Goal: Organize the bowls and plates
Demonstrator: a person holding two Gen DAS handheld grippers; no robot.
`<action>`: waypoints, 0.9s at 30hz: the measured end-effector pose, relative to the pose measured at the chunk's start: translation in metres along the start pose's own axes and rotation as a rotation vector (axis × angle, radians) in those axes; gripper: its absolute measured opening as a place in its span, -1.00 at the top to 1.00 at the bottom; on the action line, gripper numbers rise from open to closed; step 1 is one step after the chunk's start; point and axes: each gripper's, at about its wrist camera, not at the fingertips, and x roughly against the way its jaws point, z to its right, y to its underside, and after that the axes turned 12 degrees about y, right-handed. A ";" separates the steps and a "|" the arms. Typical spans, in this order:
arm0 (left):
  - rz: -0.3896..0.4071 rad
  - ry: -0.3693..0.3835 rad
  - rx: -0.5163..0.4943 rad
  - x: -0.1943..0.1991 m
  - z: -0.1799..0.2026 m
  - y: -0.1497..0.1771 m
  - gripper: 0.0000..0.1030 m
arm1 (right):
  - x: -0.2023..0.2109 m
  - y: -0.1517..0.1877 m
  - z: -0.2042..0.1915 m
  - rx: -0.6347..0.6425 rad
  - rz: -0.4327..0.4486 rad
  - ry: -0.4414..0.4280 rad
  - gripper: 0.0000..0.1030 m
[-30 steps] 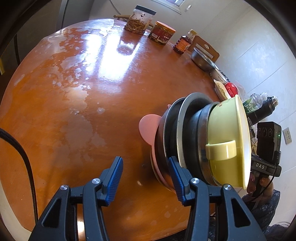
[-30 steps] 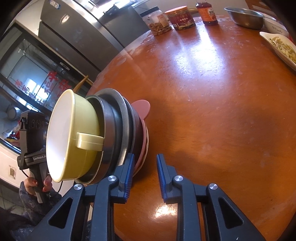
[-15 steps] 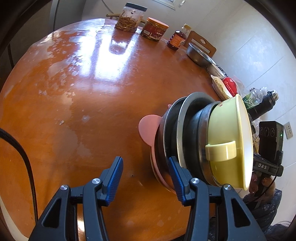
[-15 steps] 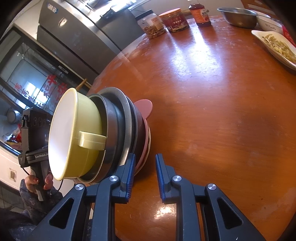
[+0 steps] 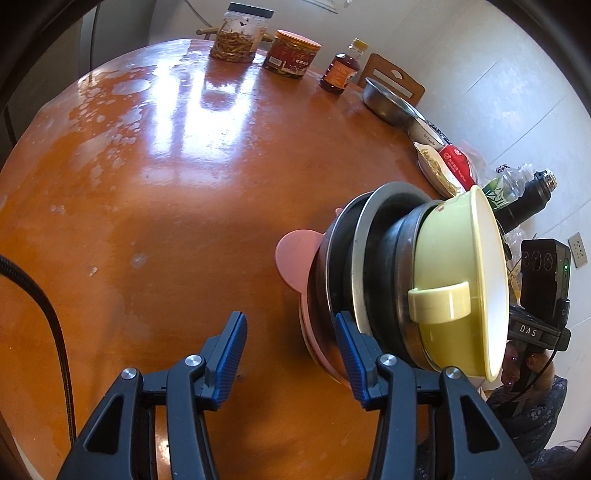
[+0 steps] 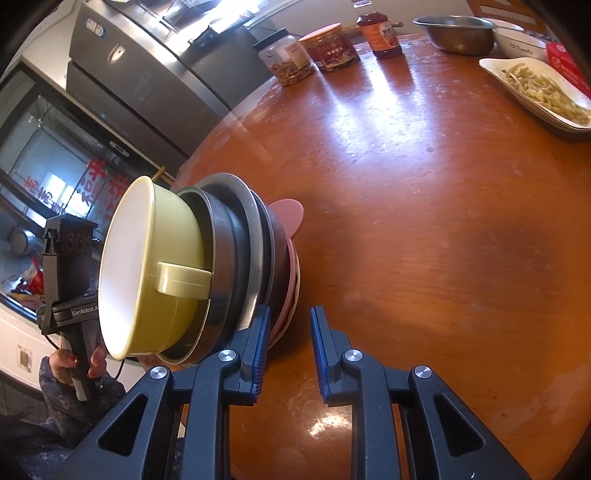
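A stack of dishes stands on the round brown table (image 5: 147, 206): a pink eared plate (image 5: 293, 258) at the bottom, dark metal plates and bowls (image 5: 369, 258) above it, and a yellow-green bowl with a side handle (image 5: 454, 280) on top. In the right wrist view the yellow-green bowl (image 6: 162, 266) tops the same stack above the pink plate (image 6: 290, 216). My left gripper (image 5: 290, 350) is open, its right finger beside the stack's edge. My right gripper (image 6: 288, 354) is open, its left finger beside the stack. Neither holds anything.
At the table's far edge stand a clear jar (image 5: 240, 33), a red jar (image 5: 291, 55), a sauce bottle (image 5: 341, 68), a steel bowl (image 5: 388, 101) and a white dish of food (image 6: 539, 92). A dark flask (image 5: 524, 199) is at the right. A steel refrigerator (image 6: 147, 74) stands beyond the table.
Both views have shifted slightly, so the far jars and dishes show more fully. The stack and both open grippers keep the same relation.
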 end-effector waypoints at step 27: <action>-0.049 0.008 -0.064 -0.037 0.034 -0.021 0.05 | 0.027 0.010 0.035 -0.070 0.026 0.044 0.53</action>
